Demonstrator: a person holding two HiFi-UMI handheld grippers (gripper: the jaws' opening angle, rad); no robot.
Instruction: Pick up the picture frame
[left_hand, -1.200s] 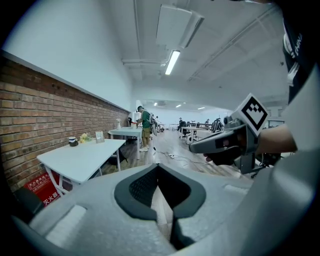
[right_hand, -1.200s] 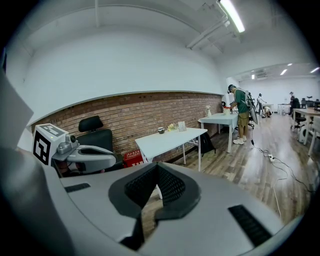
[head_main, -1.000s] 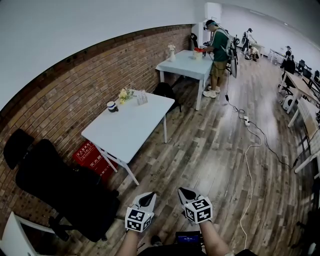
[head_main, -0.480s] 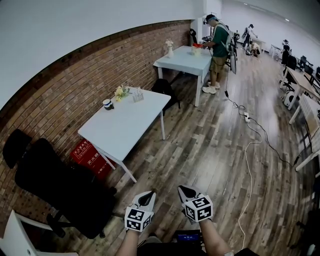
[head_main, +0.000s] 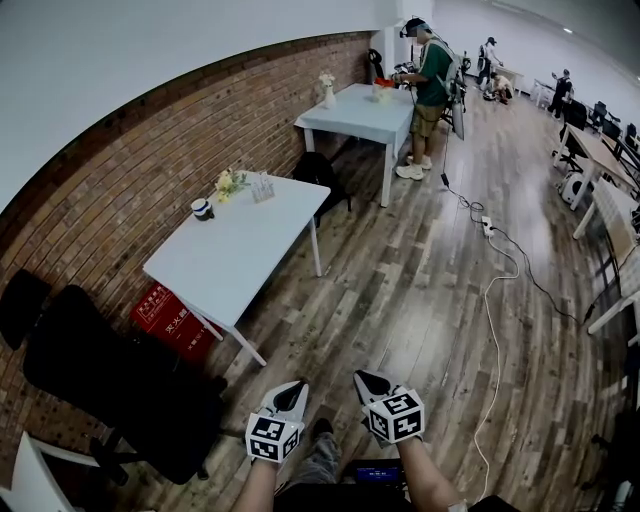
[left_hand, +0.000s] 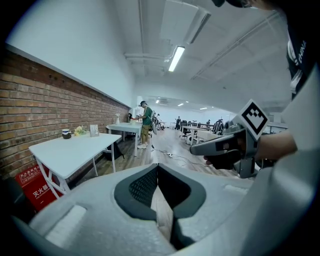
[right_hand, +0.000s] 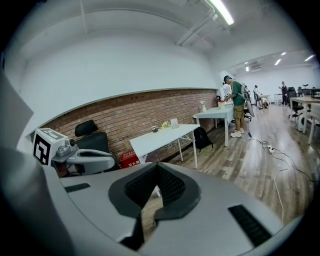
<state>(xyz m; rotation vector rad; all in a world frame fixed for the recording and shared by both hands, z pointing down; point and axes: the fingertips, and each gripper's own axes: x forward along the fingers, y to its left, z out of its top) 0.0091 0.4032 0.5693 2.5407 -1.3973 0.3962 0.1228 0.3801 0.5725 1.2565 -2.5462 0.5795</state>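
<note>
The picture frame (head_main: 262, 186) is a small clear stand at the far end of the white table (head_main: 240, 250) by the brick wall. It also shows as a tiny upright frame (left_hand: 94, 130) in the left gripper view and as the same frame (right_hand: 174, 123) in the right gripper view. My left gripper (head_main: 297, 385) and right gripper (head_main: 362, 380) hang side by side over the wooden floor, well short of the table. Both are shut with nothing in them. The left gripper's jaws (left_hand: 158, 167) and the right gripper's jaws (right_hand: 157, 167) meet at the tips.
A mug (head_main: 201, 208) and flowers (head_main: 228, 183) stand beside the frame. A black office chair (head_main: 110, 380) and a red box (head_main: 168, 320) sit left of the table. A white cable (head_main: 490, 330) crosses the floor. A person (head_main: 425, 90) stands at a second table (head_main: 360, 105).
The table, chair and floor have drifted left and down in the head view as I walk forward. Both grippers stay shut and side by side.
</note>
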